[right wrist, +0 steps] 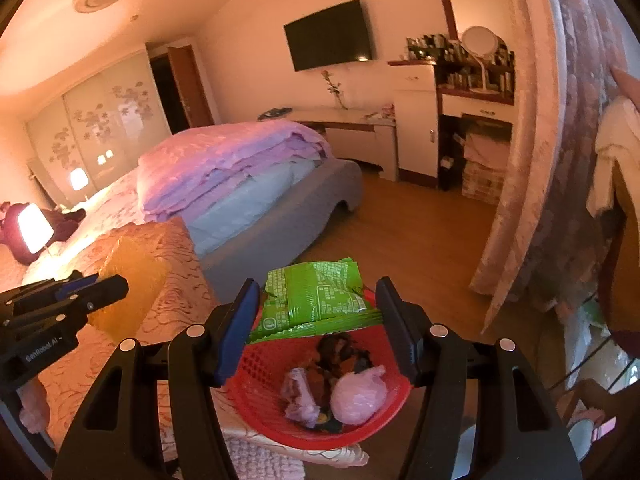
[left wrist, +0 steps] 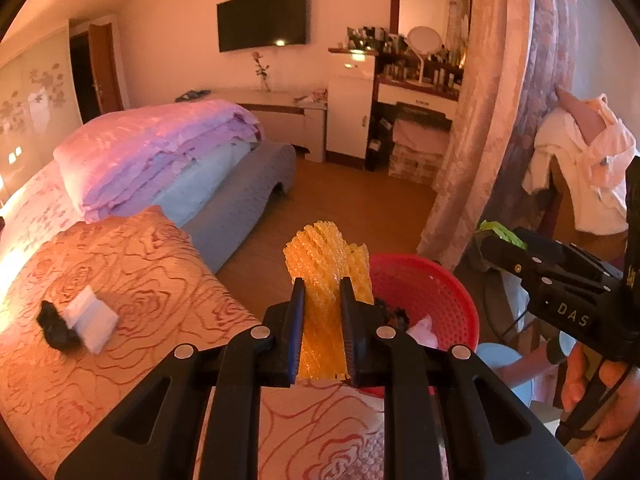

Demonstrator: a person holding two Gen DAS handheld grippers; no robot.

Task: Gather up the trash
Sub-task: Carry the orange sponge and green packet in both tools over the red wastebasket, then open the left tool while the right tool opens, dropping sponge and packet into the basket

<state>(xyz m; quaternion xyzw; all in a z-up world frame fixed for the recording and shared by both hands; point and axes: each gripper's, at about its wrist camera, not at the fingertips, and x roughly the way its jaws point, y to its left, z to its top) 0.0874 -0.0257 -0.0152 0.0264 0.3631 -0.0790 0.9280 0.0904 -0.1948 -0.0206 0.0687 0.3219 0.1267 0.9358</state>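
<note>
My left gripper (left wrist: 322, 286) is shut on an orange bubble-textured plastic sheet (left wrist: 320, 248), which stands up between its pads just left of a red mesh basket (left wrist: 440, 292). In the right wrist view that sheet (right wrist: 132, 276) hangs from the left gripper (right wrist: 116, 284) over the bed. The right gripper (right wrist: 318, 286) is shut on a green snack wrapper (right wrist: 316, 300), held flat across its pads above the basket (right wrist: 256, 364). Inside the basket lie pink plastic bags (right wrist: 360, 396) and dark scraps. A white tissue (left wrist: 90, 318) and a black scrap (left wrist: 54, 328) lie on the bedspread.
The basket stands at the edge of the rose-patterned bedspread (left wrist: 140, 280). Folded quilts (left wrist: 160, 152) are stacked further along the bed. Wooden floor (left wrist: 360, 208) lies beyond, with a curtain (left wrist: 480, 140) and a chair draped in clothes (left wrist: 580, 160) at right. A hand (left wrist: 580, 376) holds the right gripper's handle.
</note>
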